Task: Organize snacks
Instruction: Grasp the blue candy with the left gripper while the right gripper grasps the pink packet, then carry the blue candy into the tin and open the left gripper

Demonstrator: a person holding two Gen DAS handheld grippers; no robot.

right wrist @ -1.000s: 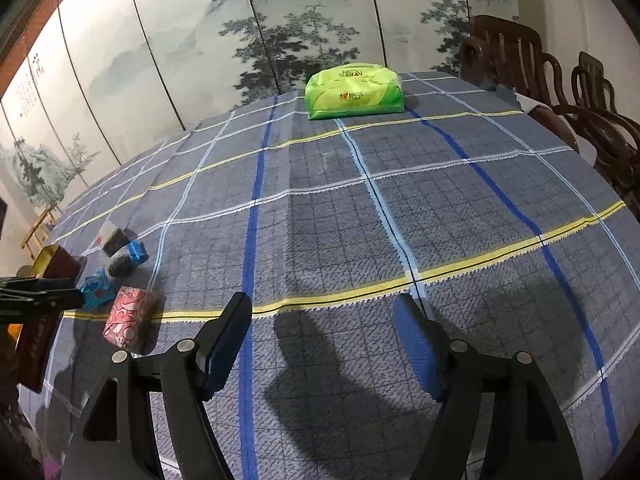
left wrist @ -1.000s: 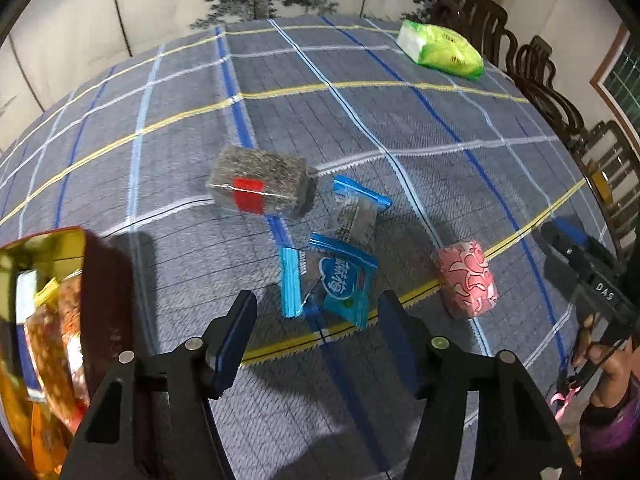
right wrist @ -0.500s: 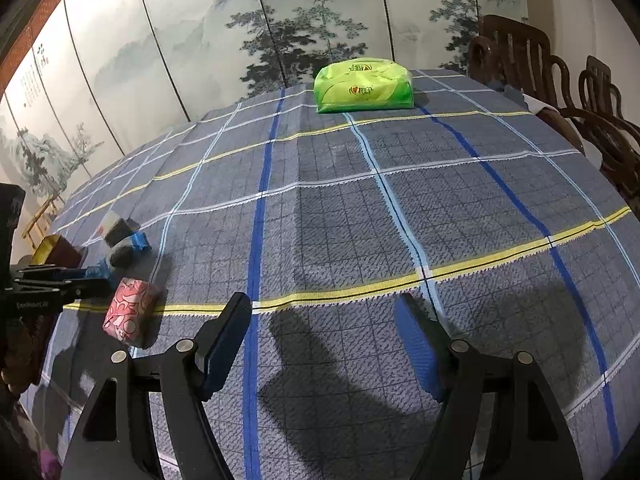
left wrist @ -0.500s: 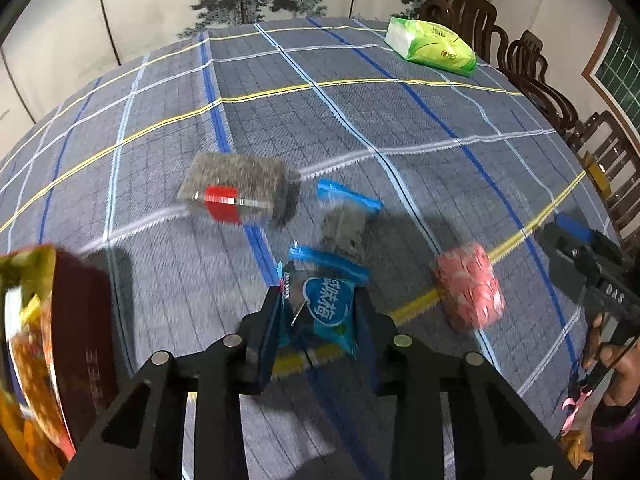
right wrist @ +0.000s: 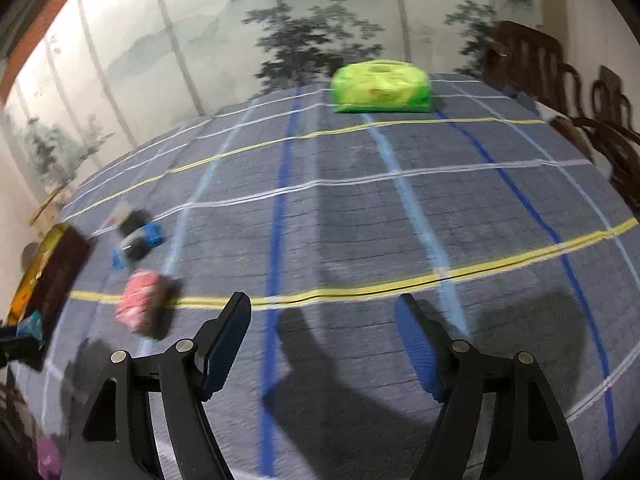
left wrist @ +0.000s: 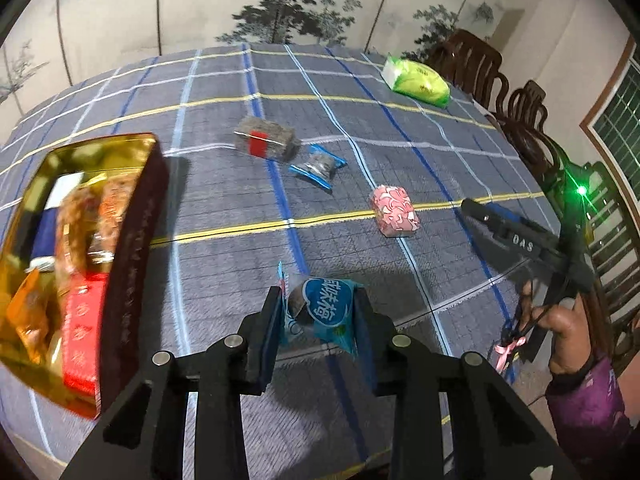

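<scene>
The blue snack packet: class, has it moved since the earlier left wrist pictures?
Yes. The blue snack packet has left the tablecloth beside the pink packet; it now sits clamped in the left gripper, nearer the gold box.

Right tongs (right wrist: 322, 344) open, empty, above plaid tablecloth (right wrist: 360, 220).

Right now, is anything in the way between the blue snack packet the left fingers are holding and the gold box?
Nothing visible blocks it. The blue packet is clamped in the left gripper, and only bare tablecloth lies between it and the gold box's dark side wall.
</scene>
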